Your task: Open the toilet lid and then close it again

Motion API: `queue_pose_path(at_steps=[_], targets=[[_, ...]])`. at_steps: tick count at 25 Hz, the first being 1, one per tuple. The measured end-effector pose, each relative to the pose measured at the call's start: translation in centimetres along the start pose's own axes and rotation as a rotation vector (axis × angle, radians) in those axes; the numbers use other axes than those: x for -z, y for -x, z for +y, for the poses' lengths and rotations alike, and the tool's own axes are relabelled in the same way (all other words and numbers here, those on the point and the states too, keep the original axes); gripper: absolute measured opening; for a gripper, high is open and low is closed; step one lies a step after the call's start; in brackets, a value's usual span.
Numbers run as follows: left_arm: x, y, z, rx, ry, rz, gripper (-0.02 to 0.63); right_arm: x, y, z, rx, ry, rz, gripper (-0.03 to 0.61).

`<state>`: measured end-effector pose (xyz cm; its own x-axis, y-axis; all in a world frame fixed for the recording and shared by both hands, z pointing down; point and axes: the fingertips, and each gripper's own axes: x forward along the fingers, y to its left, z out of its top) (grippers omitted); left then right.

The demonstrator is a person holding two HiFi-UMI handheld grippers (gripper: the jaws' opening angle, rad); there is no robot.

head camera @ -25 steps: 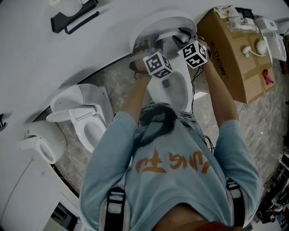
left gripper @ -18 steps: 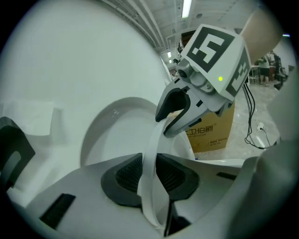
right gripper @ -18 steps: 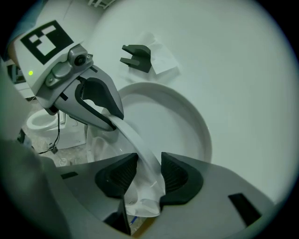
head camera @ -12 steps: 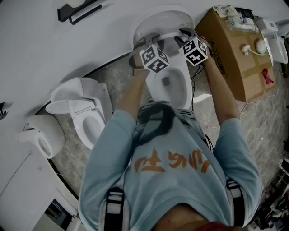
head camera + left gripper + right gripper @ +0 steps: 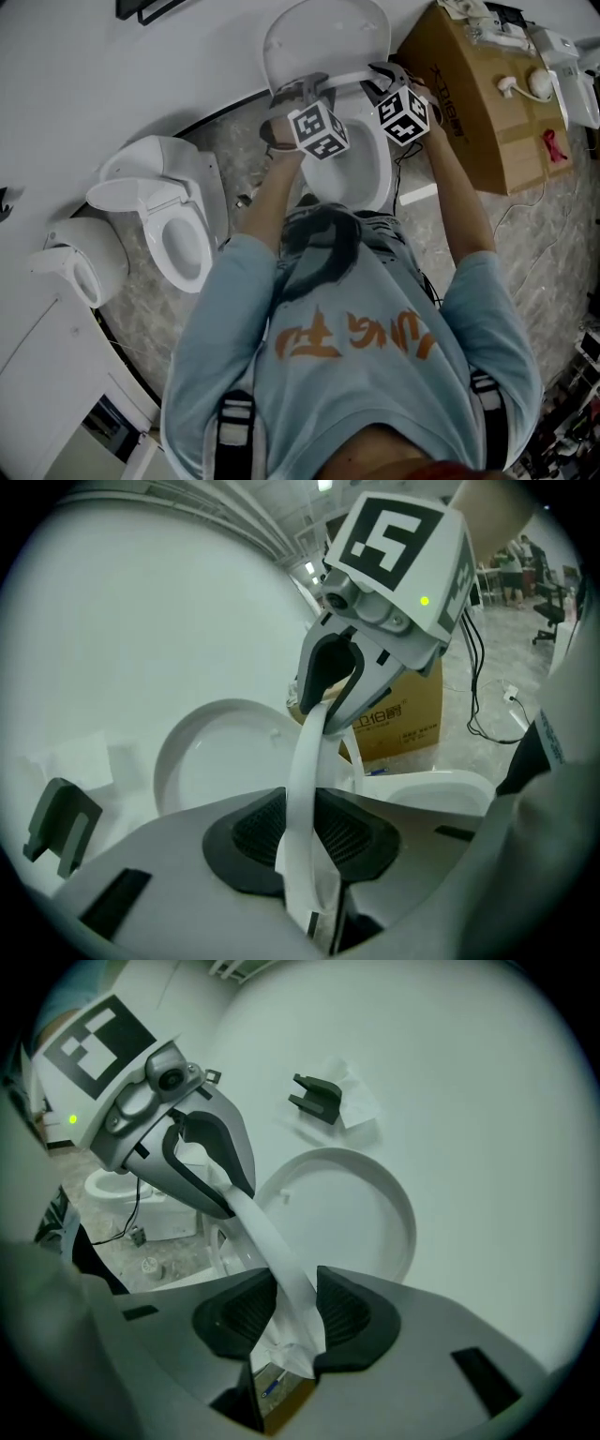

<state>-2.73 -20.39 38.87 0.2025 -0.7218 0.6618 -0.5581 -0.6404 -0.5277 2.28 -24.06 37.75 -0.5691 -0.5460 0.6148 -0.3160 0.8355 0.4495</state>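
Now, in the head view, the toilet lid (image 5: pixel 328 37) stands higher than it did a second ago. Its oval has swung from a slant over the bowl (image 5: pixel 354 178) to nearly flat against the white wall (image 5: pixel 141 103), and both claws have travelled up the picture with it. By that reading the opening half of the task is about done and the closing half is still to come. The left claw (image 5: pixel 298 92) and right claw (image 5: pixel 380 73) sit side by side just in front of the lid, joined by a thin white band that looks like the front of the seat ring (image 5: pixel 342 80). In the left gripper view, the left claw (image 5: pixel 302 836) is clamped on that band: the seat ring (image 5: pixel 305 761) runs edge-on between its dark pads and arcs up to the right claw (image 5: pixel 328 682), which bites it further along. The lid (image 5: pixel 211 761) shows its round inner face behind, apart from both claws and resting at the wall. In the right gripper view, the right claw (image 5: pixel 286 1312) has just been closing, and its pads now pinch the seat ring (image 5: pixel 272 1241) — the left claw (image 5: pixel 211 1162) holds the far end. Here too the lid (image 5: pixel 356 1222) stands beyond the ring, held by neither claw.
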Motion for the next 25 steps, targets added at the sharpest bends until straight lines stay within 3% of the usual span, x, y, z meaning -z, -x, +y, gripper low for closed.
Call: queue_pose_path(at_steps=[11,16,20,25], targets=[[0.5,3.9,-10.6,0.054,0.028,0.101,0.124,5.2,6.1,8.5,-0.131,0.153,0.019,0.150],[1.4,5.3,-16.6,0.094,-0.065,0.158,0.123,8.3,8.7,13.0,-0.166,0.193,0.009,0.158],[2.1,5.1,-20.0,0.118,-0.073,0.188,0.127,10.5,9.6,15.3,-0.182,0.190,-0.005,0.170],[4.0,5.2,-25.1,0.226,-0.045,0.232,0.147,13.5,10.3,19.7,-0.230,0.213,0.001,0.175]])
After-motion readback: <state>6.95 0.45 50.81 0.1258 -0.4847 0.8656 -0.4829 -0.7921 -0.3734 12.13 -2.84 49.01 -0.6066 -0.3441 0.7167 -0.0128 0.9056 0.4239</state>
